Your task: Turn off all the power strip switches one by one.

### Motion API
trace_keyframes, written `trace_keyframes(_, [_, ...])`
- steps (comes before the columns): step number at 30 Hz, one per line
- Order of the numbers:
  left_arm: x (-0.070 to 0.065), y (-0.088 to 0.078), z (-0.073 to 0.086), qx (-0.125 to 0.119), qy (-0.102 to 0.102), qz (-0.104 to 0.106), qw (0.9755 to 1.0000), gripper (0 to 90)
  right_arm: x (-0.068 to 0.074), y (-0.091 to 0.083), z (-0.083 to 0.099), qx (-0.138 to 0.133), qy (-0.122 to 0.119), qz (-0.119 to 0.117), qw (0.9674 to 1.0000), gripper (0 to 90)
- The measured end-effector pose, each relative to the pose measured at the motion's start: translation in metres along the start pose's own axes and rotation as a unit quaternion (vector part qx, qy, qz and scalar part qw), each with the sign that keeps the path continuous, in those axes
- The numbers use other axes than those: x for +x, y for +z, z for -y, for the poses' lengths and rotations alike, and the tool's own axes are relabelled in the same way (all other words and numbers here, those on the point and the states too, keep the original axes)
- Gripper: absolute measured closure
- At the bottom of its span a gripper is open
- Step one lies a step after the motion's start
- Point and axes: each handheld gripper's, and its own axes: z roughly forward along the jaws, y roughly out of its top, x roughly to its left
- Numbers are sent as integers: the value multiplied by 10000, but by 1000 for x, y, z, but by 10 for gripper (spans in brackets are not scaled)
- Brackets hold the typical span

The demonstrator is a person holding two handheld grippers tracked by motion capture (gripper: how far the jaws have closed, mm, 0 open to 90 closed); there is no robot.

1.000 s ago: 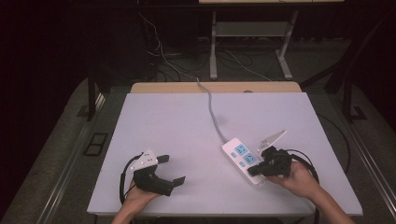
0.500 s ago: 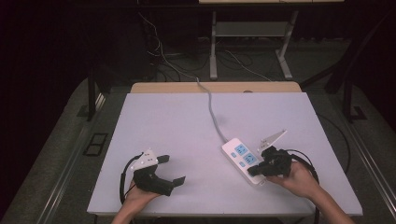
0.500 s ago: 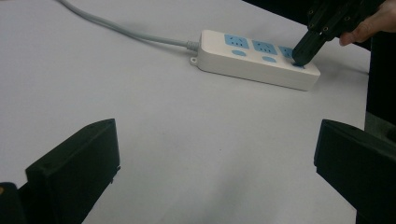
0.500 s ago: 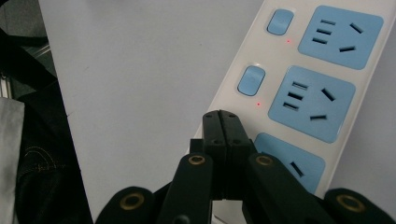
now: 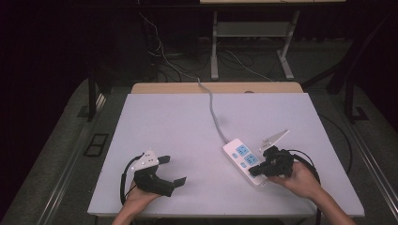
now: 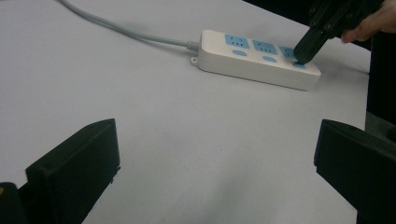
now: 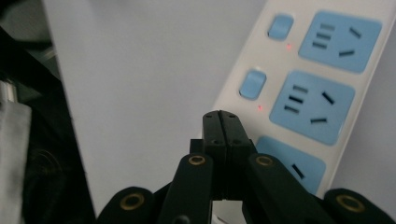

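— Where's the white plastic power strip with blue sockets (image 5: pixel 244 158)?

— Lower right of the high view, flat on my pale worktop (image 5: pixel 187 131). My right gripper (image 5: pixel 252 170) has its fingers pressed together, tip on the strip's near end.

— And the left gripper (image 5: pixel 174 171)?

— Lower left, fingers wide apart, holding nothing.

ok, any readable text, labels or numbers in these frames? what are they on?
None readable.
Power strip: no print or brand visible, just blue sockets, blue switches and two small red indicator lights.
Right claw, shut over the strip's near end: no markings.
Table: blank.
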Motion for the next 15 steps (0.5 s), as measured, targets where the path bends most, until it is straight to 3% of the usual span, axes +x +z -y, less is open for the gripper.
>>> trace_keyframes(15, [0, 0, 0, -1, -2, -3, 10000, 0, -1, -9, -2, -70, -4, 21, 10000, 900])
